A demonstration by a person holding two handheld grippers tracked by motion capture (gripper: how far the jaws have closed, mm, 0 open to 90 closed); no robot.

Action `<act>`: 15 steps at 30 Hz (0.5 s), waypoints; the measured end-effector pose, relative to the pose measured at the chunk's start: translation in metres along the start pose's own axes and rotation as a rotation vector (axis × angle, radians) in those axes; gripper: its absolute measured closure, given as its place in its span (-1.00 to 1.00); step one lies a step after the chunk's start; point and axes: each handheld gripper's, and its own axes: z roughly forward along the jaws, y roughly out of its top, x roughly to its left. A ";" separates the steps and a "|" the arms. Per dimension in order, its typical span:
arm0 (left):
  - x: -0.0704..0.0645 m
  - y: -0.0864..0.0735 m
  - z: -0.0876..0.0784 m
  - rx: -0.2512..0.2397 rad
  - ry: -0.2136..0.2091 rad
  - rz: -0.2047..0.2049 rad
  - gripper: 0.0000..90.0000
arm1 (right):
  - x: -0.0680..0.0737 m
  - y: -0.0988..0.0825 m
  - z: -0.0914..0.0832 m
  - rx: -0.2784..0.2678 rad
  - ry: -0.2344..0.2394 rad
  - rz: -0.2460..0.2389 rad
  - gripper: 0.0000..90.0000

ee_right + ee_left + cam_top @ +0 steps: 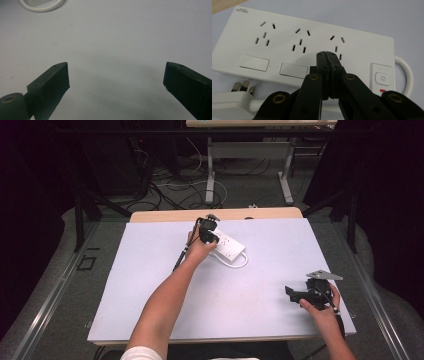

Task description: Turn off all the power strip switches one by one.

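Observation:
A white power strip (229,247) lies at the far middle of the white table, with its cable (239,264) looped beside it. In the left gripper view the power strip (287,42) shows three socket groups, two flat switches and a power button (382,79); its white plug (230,100) lies at the lower left. My left gripper (326,53) is shut with nothing between its jaws, its tips just over the strip near the right-hand socket. It also appears from above as the left gripper (207,231). My right gripper (295,293) stands open above bare table at the near right.
The white board (150,285) covers a wooden table whose far edge (165,215) shows. Beyond it stand table legs and floor cables (175,185). In the right gripper view a loop of white cable (42,7) lies at the top left.

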 end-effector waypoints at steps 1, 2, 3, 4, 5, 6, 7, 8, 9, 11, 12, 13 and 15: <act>0.000 0.000 0.000 0.000 0.000 0.000 1.00 | 0.000 0.000 0.000 0.000 0.000 0.000 -0.87; 0.002 -0.001 0.000 0.007 0.006 0.021 1.00 | 0.000 0.000 0.000 0.000 0.001 0.000 -0.87; 0.002 -0.001 0.001 0.006 0.006 0.018 1.00 | 0.000 0.000 0.000 0.001 0.001 0.000 -0.87; 0.003 -0.002 0.001 0.006 0.004 0.021 1.00 | 0.000 0.000 0.000 0.001 0.001 0.002 -0.87; 0.004 -0.002 0.002 0.009 0.006 0.020 1.00 | 0.000 0.000 0.000 0.001 0.001 0.003 -0.87; 0.005 -0.003 0.002 0.016 0.002 0.021 1.00 | 0.000 0.000 0.000 0.001 0.002 0.003 -0.87; 0.004 -0.004 0.004 0.013 0.002 -0.005 1.00 | 0.000 0.000 0.000 0.001 0.002 0.004 -0.87; 0.004 -0.005 0.005 0.011 0.001 -0.006 1.00 | 0.001 0.000 0.000 0.001 0.002 0.004 -0.87; 0.006 -0.005 0.004 0.009 0.003 0.014 1.00 | 0.001 0.000 0.000 0.002 0.002 0.003 -0.87; 0.007 -0.006 0.004 0.016 0.007 0.011 1.00 | 0.000 0.000 0.000 0.001 -0.001 0.000 -0.87; 0.007 -0.007 0.005 0.024 0.012 -0.008 1.00 | 0.000 0.000 0.000 0.001 -0.004 -0.001 -0.87; 0.009 -0.008 0.005 0.018 0.007 0.010 1.00 | 0.000 0.000 0.000 0.001 -0.003 0.000 -0.87; 0.011 -0.008 0.004 0.019 0.012 0.002 1.00 | 0.001 0.000 0.000 0.003 -0.001 0.004 -0.87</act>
